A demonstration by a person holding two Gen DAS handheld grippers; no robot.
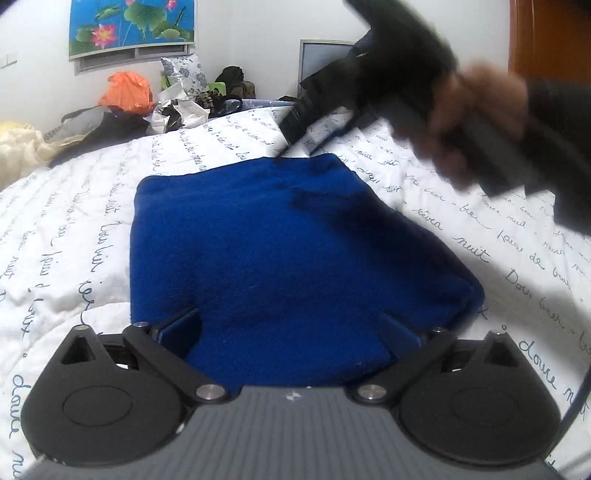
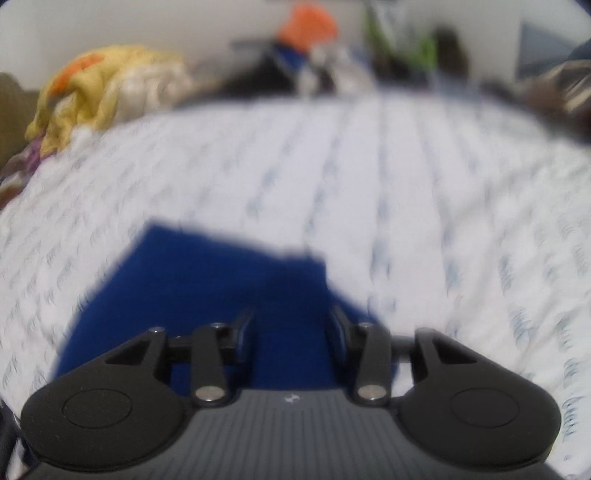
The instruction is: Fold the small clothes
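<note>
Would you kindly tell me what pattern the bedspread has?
White bedspread with dark cursive handwriting in rows, sharpest in the left wrist view.

The folded garment (image 1: pixel 280 243) lies flat on the bed (image 1: pixel 74 206), directly ahead of my left gripper (image 1: pixel 291 328), whose jaws stand spread over its near edge. My right gripper (image 1: pixel 314 122) sits above the garment's far right corner, held by my right hand (image 1: pixel 476 122) to the right. In the right wrist view, the garment (image 2: pixel 207 295) lies below and left of my right gripper (image 2: pixel 290 332). Behind the bed, along the wall: a heap of cloth (image 1: pixel 22 147) far left, a bag (image 1: pixel 127 90) and a pillow (image 1: pixel 184 72) mid-left. A poster (image 1: pixel 133 26) hangs on the wall above them.
</note>
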